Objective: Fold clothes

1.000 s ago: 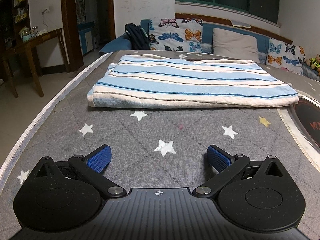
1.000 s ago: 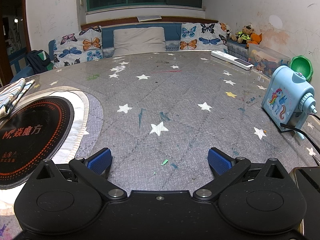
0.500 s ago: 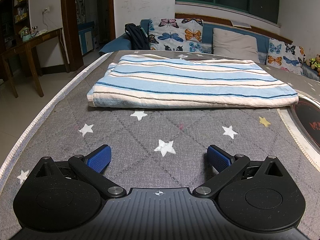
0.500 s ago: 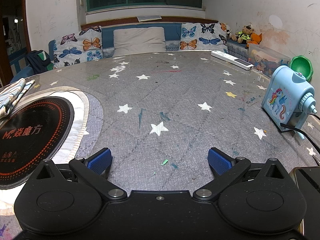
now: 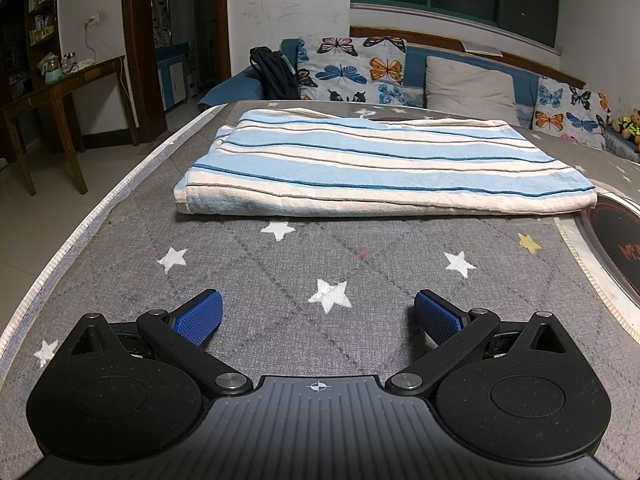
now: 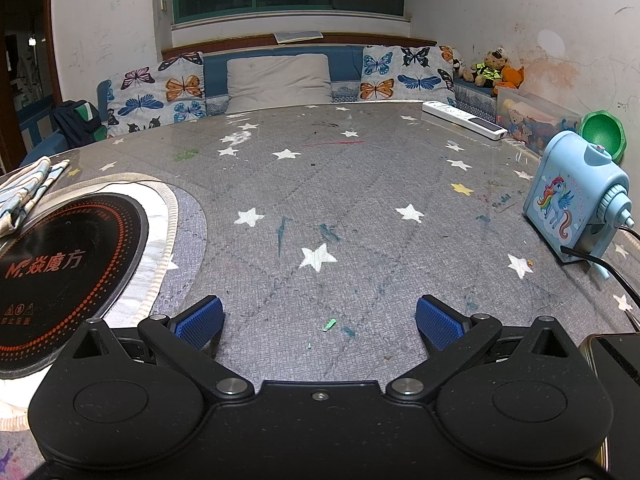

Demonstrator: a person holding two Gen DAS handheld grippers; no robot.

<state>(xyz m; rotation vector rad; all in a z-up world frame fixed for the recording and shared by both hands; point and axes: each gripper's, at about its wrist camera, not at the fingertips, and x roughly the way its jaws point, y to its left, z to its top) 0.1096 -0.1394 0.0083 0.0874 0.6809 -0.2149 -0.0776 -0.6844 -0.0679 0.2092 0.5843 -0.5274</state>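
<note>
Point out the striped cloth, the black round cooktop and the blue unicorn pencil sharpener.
striped cloth [image 5: 380, 172]: left wrist view, top surface.
black round cooktop [image 6: 64, 264]: right wrist view, glass face.
blue unicorn pencil sharpener [image 6: 568, 204]: right wrist view, printed side.

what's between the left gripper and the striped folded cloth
Nothing but bare star-print table cover. In the left wrist view the open left gripper faces the striped cloth with only that stretch between them.

Both views set low over the star-print tablecloth [image 5: 280, 264], facing the sofa [image 6: 280, 76]; left aimed at the striped cloth [image 5: 380, 172], right further right. Shared: the black round plate [image 6: 60, 264].
</note>
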